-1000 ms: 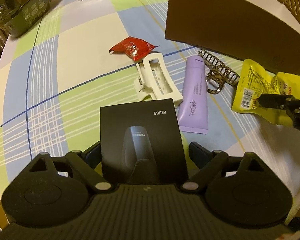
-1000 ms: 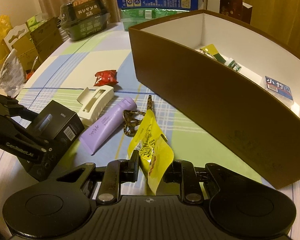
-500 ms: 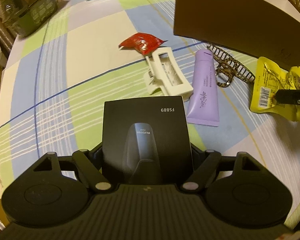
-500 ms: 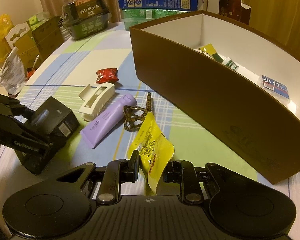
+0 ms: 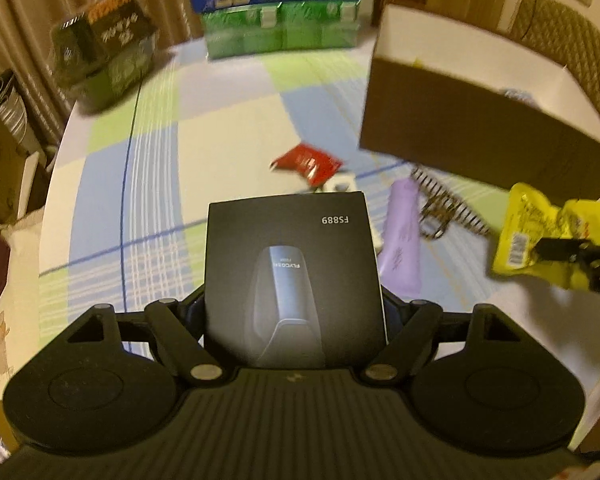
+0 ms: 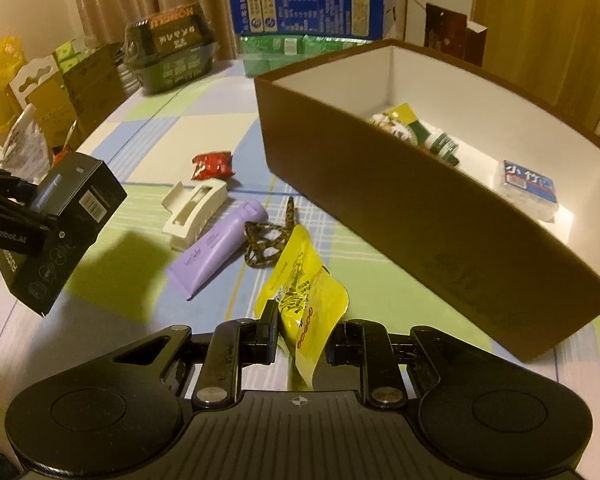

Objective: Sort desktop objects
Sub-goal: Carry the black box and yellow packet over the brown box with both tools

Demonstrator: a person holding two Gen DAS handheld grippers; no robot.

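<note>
Grippers each had something clamped: the left gripper (image 5: 294, 308) was closed on a black box (image 5: 292, 276) printed "FS889", its fingers pressing the box's two sides, and the right-wrist view showed that box (image 6: 62, 226) held clear of the table, tilted, with its shadow on the cloth below. The right gripper (image 6: 300, 340) was closed on a yellow snack packet (image 6: 306, 284), pinched at its lower end between the fingers, the rest of the packet standing up and forward; in the left-wrist view the same packet (image 5: 540, 232) hung at the right edge in the black fingertips. On the checked tablecloth (image 6: 148, 136) between the two tools lay a purple tube (image 6: 216, 244), a cream hair claw (image 6: 194, 218) just beside its left flank, a leopard-print hair claw (image 6: 268, 240) touching the tube's cap end, and a red snack packet (image 6: 212, 165) a little farther off. A large brown cardboard box (image 6: 428, 232) with a white interior stood to the right, open-topped, holding a green-capped bottle (image 6: 442, 145), a blue-and-white pack (image 6: 530, 186) and one or two other small items too hidden to name. Stacked blue and green cartons (image 6: 304, 32) and a dark tray of packaged food (image 6: 172, 56) stood at the table's far side. The left-wrist view was motion-blurred.
</note>
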